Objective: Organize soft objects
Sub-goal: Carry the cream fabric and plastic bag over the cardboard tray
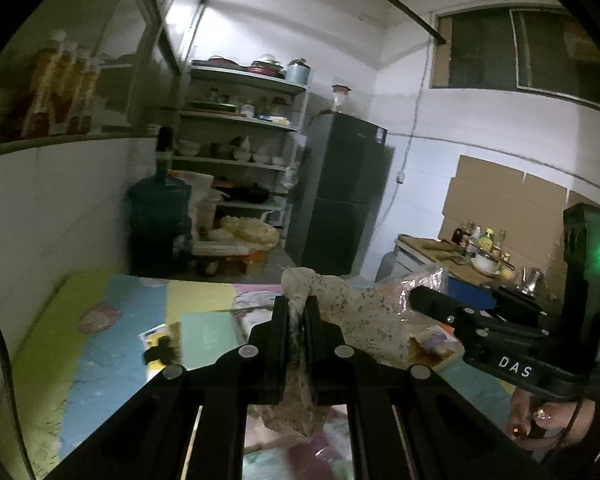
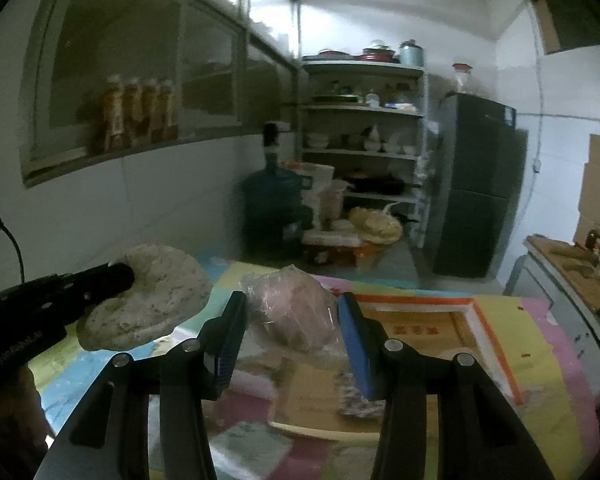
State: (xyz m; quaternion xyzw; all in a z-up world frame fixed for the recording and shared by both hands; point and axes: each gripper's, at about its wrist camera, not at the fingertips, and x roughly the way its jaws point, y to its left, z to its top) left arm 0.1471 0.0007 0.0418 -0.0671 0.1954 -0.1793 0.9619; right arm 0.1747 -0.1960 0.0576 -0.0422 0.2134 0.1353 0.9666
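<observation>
My left gripper (image 1: 298, 312) is shut on a beige speckled cloth (image 1: 352, 316), held above the colourful mat; the cloth droops to the right and below the jaws. In the right wrist view the same cloth (image 2: 156, 300) hangs as a round disc from the left gripper at the left. My right gripper (image 2: 292, 328) is open, its jaws either side of a pink soft item in a clear plastic bag (image 2: 296, 312). The bag rests over an open cardboard box (image 2: 440, 332). The right gripper also shows in the left wrist view (image 1: 424, 298).
A colourful mat (image 1: 112, 320) covers the surface, with a pale green book (image 1: 208, 340) and a small black item on it. A water jug (image 2: 272, 208), shelves (image 2: 364, 128), a dark fridge (image 2: 480, 184) and a cluttered counter (image 1: 452, 256) stand beyond.
</observation>
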